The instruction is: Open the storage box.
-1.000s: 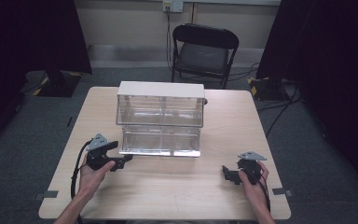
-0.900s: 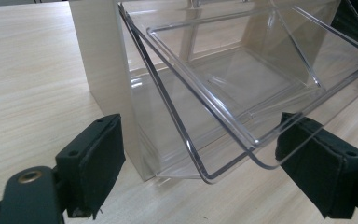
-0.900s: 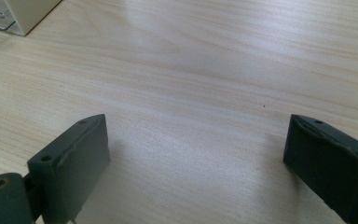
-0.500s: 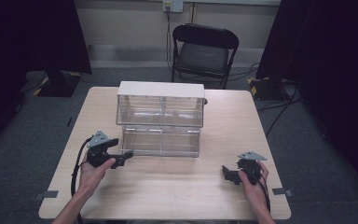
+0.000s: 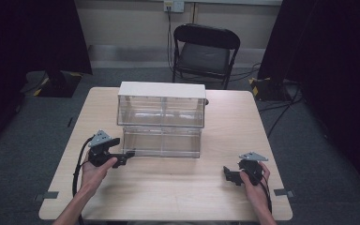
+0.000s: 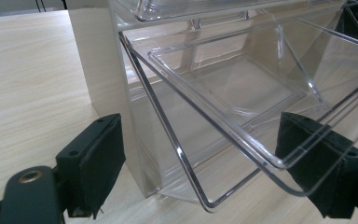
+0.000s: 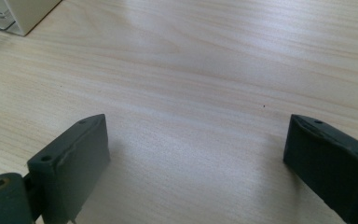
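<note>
Now your left claw point(image 5: 127, 155) sits at the left front corner of the lower drawer point(image 5: 161, 140), jaws wide around its rim (not pinching). The drawer runs rightward from there; your right claw point(image 5: 228, 174), wide open, rests well right of it.

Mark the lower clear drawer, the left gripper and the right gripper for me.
lower clear drawer point(image 5: 161, 140), high view, its front panel.
left gripper point(image 5: 129, 154), high view, between its jaw tips.
right gripper point(image 5: 227, 172), high view, between its jaw tips.

My bench point(image 5: 168, 192) is pale wood grain. A clear two-tier drawer cabinet point(image 5: 161, 110) with a white top stands on it toward twelve o'clock, its lower drawer point(image 5: 161, 142) pulled toward me.
</note>
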